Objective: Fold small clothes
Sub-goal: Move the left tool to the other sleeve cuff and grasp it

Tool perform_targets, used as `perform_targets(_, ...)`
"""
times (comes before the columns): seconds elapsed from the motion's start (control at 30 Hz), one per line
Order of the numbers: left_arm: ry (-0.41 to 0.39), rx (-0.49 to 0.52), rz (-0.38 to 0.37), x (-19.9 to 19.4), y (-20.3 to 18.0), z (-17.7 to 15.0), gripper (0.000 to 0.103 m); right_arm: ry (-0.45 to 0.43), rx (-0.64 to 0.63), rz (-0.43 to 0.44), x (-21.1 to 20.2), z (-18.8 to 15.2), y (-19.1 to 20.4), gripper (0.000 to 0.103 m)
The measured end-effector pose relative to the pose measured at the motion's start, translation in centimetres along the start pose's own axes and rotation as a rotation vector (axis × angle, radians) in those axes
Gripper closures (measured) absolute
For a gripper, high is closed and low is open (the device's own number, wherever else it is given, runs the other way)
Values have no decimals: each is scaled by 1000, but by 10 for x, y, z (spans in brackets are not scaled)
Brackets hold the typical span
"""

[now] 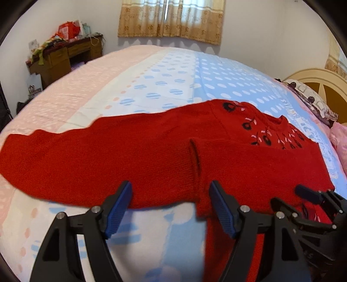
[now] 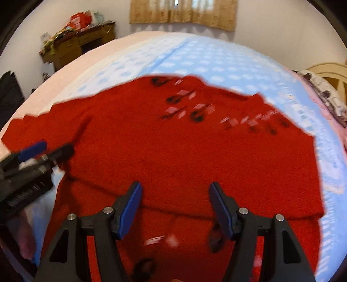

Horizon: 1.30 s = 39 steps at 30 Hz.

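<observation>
A red knitted sweater [image 1: 151, 151] with black and white motifs near the neck lies spread on the bed. One sleeve stretches out to the left. The other sleeve [image 1: 249, 164] is folded across the body, its cuff near the middle. My left gripper [image 1: 171, 192] hovers open over the sweater's near edge, with nothing pinched between its blue pads. The right gripper [image 1: 312, 195] shows at the right edge of this view. In the blurred right wrist view my right gripper [image 2: 174, 195] stands open above the sweater's body [image 2: 184, 147], and the left gripper [image 2: 43, 149] is at the far left.
The bed's sheet [image 1: 173, 73] is pink, white and blue with dots and extends far beyond the sweater. A cluttered wooden desk [image 1: 65, 56] stands at the back left. A headboard [image 1: 321, 84] and pillows [image 1: 312, 99] are at the right, and a curtain [image 1: 171, 19] hangs behind.
</observation>
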<state>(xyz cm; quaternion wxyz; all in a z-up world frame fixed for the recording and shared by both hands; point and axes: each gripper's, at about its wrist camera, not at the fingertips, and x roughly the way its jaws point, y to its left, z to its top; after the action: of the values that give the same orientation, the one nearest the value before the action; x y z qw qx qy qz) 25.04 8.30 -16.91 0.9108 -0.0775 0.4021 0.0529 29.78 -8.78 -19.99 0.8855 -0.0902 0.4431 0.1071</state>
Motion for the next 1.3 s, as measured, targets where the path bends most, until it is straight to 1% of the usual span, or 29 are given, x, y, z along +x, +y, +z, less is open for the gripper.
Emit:
perform_targets(0.03, -9, 9, 8, -3, 1, -2, 25, -22, -9, -18, -2, -2, 3, 38)
perform_targets(0.07, -11, 17, 15, -5, 3, -3, 24, -23, -10, -20, -2, -2, 4, 38)
perform_targets(0.17, -25, 44, 43, -13, 6, -4, 24, -13, 16, 2, -2, -1, -1, 38)
perform_targets(0.23, -56, 88, 89, -22, 9, -6, 24, -18, 20, 7, -3, -1, -3, 38)
perform_targets(0.27, -62, 101, 102, -24, 11, -6, 24, -21, 19, 5, -4, -1, -2, 38)
perform_targets(0.33, -82, 142, 153, -31, 17, -8, 24, -26, 14, 5, -9, -2, -1, 38)
perform_targets(0.37, -89, 155, 171, -35, 22, -9, 21, -24, 9, 12, -12, -2, 1, 38)
perform_targets(0.4, -94, 159, 184, -38, 27, -9, 18, -18, 1, 20, -15, -3, 3, 38)
perform_targets(0.43, -98, 163, 204, -40, 33, -9, 17, -15, -7, 23, -15, -3, 4, 38)
perform_targets(0.6, -90, 167, 312, -49, 79, -5, 17, -36, -141, 5, -42, -22, 24, 38)
perform_targets(0.67, -92, 141, 352, -52, 103, -1, 17, -43, -191, 9, -54, -33, 30, 37)
perform_targets(0.7, -91, 115, 394, -53, 123, 3, 17, -54, -219, 12, -61, -40, 34, 37)
perform_targets(0.77, -83, 74, 441, -54, 150, 6, 17, -72, -271, 6, -70, -52, 41, 37)
perform_targets(0.8, -72, 28, 469, -54, 173, 10, 17, -80, -295, -2, -73, -58, 45, 37)
perform_targets(0.87, -62, -41, 505, -52, 200, 13, 17, -91, -330, -16, -76, -65, 51, 37)
perform_targets(0.93, -42, -130, 541, -48, 233, 16, 17, -98, -362, -27, -75, -70, 56, 37)
perform_targets(0.97, -34, -159, 544, -46, 242, 16, 17, -96, -375, -34, -74, -72, 58, 37)
perform_targets(1.0, -17, -208, 522, -42, 256, 17, 17, -94, -386, -40, -73, -73, 60, 37)
perform_targets(1.07, 12, -274, 485, -35, 270, 17, 20, -97, -405, -51, -72, -76, 63, 37)
perform_targets(1.13, 31, -318, 423, -29, 276, 15, 24, -100, -415, -59, -72, -77, 66, 37)
perform_targets(1.17, 44, -338, 401, -25, 278, 15, 32, -103, -418, -62, -72, -78, 66, 37)
perform_targets(1.2, 55, -351, 386, -20, 278, 16, 36, -104, -417, -64, -71, -79, 66, 37)
perform_targets(1.27, 73, -371, 341, -10, 277, 19, 36, -103, -415, -65, -70, -80, 65, 37)
perform_targets(1.3, 78, -379, 336, -5, 276, 20, 36, -103, -414, -65, -70, -80, 66, 37)
